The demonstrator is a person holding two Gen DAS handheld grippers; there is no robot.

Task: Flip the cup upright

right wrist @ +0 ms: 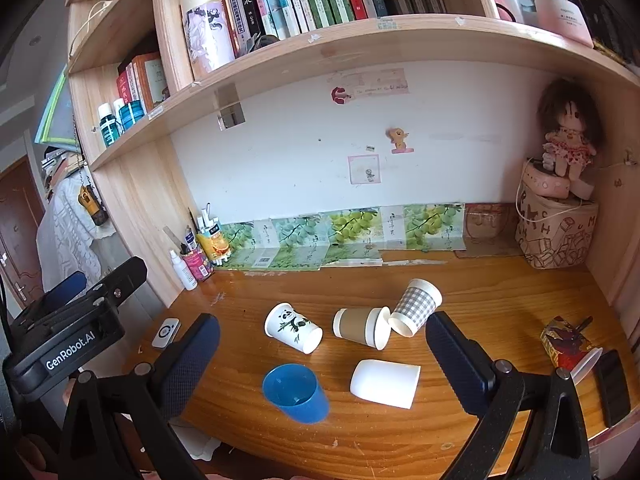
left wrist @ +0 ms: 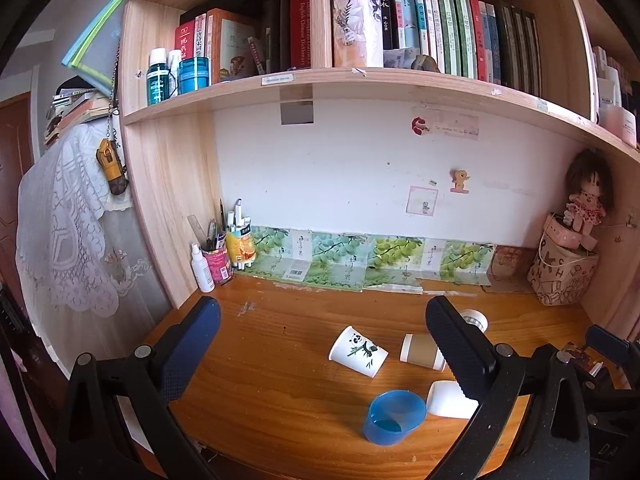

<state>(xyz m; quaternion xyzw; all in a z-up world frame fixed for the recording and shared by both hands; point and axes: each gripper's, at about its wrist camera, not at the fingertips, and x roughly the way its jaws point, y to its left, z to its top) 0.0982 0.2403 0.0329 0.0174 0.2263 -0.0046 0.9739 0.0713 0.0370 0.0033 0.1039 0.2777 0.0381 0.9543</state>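
Several cups are on the wooden desk point(right wrist: 480, 292). A blue plastic cup point(right wrist: 295, 392) point(left wrist: 394, 416) stands upright near the front. Lying on their sides are a plain white cup point(right wrist: 385, 382) point(left wrist: 446, 399), a panda cup point(right wrist: 293, 327) point(left wrist: 358, 351), a brown paper cup point(right wrist: 361, 327) point(left wrist: 422, 351) and a checked cup point(right wrist: 415, 307), which the left wrist view mostly hides. My left gripper point(left wrist: 322, 350) and right gripper point(right wrist: 322, 354) are both open and empty, hovering above the front of the desk. The left gripper's body point(right wrist: 68, 328) shows at the left of the right wrist view.
A pen holder point(right wrist: 197, 264) and spray bottle point(right wrist: 183, 270) stand at the back left. A printed box with a doll point(right wrist: 556, 232) fills the back right corner. A red tipped cup point(right wrist: 568, 344) and black phone point(right wrist: 612, 388) lie at the right edge. Shelves hang overhead.
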